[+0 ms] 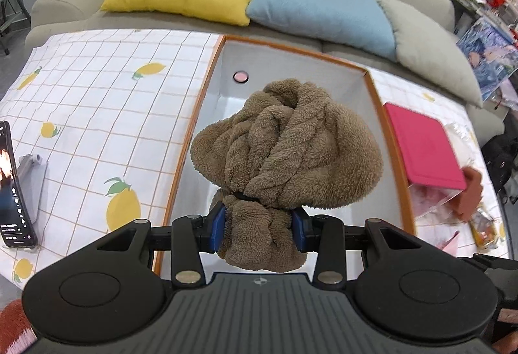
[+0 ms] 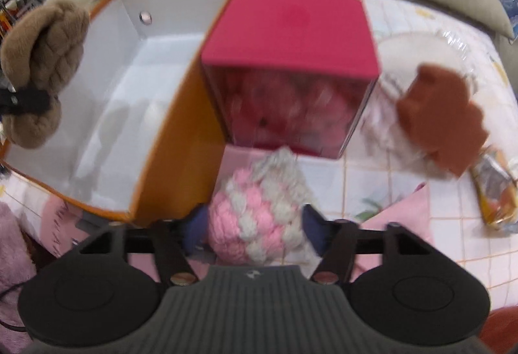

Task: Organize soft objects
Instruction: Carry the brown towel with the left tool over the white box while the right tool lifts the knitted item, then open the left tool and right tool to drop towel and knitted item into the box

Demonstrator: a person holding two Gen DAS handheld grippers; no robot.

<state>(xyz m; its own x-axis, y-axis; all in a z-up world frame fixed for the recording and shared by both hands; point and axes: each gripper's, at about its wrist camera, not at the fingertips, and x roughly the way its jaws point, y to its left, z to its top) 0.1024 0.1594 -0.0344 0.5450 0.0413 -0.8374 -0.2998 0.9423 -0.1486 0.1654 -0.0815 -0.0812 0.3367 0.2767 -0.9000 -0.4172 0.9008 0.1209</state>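
Brown plush bundle (image 1: 285,143): soft, light, fleecy – twisted folds, bunched tight at a narrow neck. It squashes rather than slips, so I judge the neck the best place to hold; the wide top would just sag.
Left gripper (image 1: 260,224): my blue pads (image 1: 217,224) are pinched on that neck, fabric bulging above and below them. The bundle hangs over the open orange-rimmed box (image 1: 375,85).
Box interior: white, bare apart from a small pink disc (image 1: 241,76) near the far wall.
Pink-and-white knitted ball (image 2: 259,208): chunky yarn, springy and light; it should give under pressure – a grip across its middle suits it.
Right gripper (image 2: 255,224): fingers fairly wide, closed against both sides of the ball, low over the table beside the box's orange wall. This view is blurred.
Nearby: a red-lidded clear box (image 2: 291,30) with pink fluff inside, just ahead.
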